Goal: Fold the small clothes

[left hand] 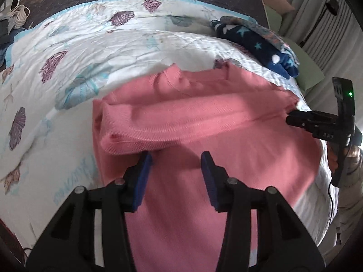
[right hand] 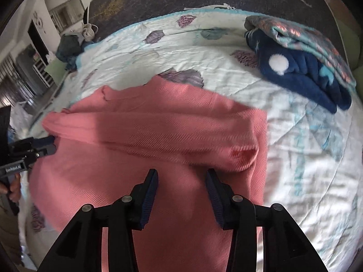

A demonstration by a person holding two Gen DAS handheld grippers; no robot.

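A pink knit garment (left hand: 204,117) (right hand: 158,124) lies flat on the bed, its far part folded toward me into a thick band across the middle. My left gripper (left hand: 177,156) hovers open over the near half, just short of the band's left end, with nothing between its blue pads. My right gripper (right hand: 181,173) is likewise open and empty, just short of the band's right end. Each gripper also shows in the other's view, at the garment's side edge: the right gripper (left hand: 292,119) and the left gripper (right hand: 51,142), each held by a hand.
The bed carries a white quilt (left hand: 68,45) (right hand: 226,52) printed with shells. A stack of folded dark blue and patterned clothes (left hand: 256,38) (right hand: 306,68) sits at the far right. A dark blanket with deer lies beyond, with a white cord (left hand: 19,14) at far left.
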